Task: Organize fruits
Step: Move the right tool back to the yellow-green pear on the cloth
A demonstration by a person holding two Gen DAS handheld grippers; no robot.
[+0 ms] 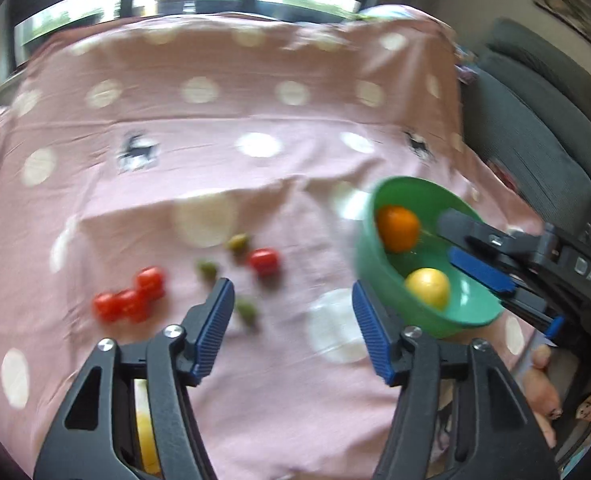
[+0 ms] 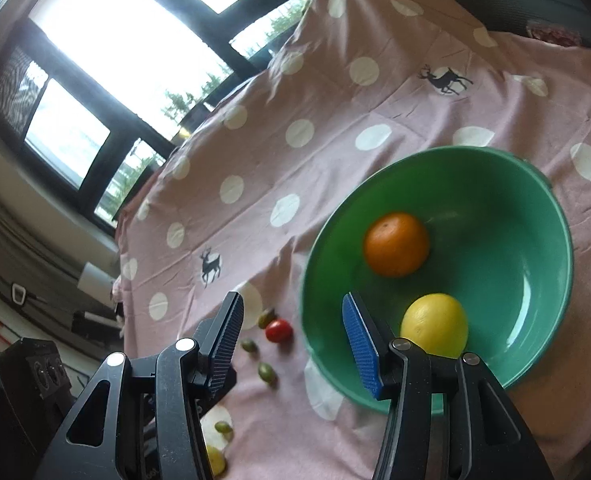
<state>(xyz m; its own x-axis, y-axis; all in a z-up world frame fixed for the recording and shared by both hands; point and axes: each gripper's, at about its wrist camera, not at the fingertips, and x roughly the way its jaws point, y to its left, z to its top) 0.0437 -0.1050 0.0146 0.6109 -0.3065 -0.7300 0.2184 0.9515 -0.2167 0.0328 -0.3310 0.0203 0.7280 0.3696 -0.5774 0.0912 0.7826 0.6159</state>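
Observation:
A green bowl (image 1: 469,312) (image 2: 535,208) sits on the pink dotted cloth and holds an orange (image 1: 398,227) (image 2: 396,244) and a yellow lemon (image 1: 428,287) (image 2: 434,325). Red cherry tomatoes (image 1: 129,300) and one more tomato (image 1: 264,261) (image 2: 278,330) lie on the cloth with small green olives (image 1: 247,309) (image 2: 266,372). My left gripper (image 1: 291,308) is open and empty above the cloth, left of the bowl. My right gripper (image 2: 293,324) is open and empty; in the left wrist view it (image 1: 461,240) reaches over the bowl's rim.
The pink cloth (image 1: 255,120) covers the table. A second yellow fruit (image 2: 215,460) lies near the front edge under the right gripper. A grey sofa (image 1: 535,128) stands at the right. Windows (image 2: 115,40) are behind the table.

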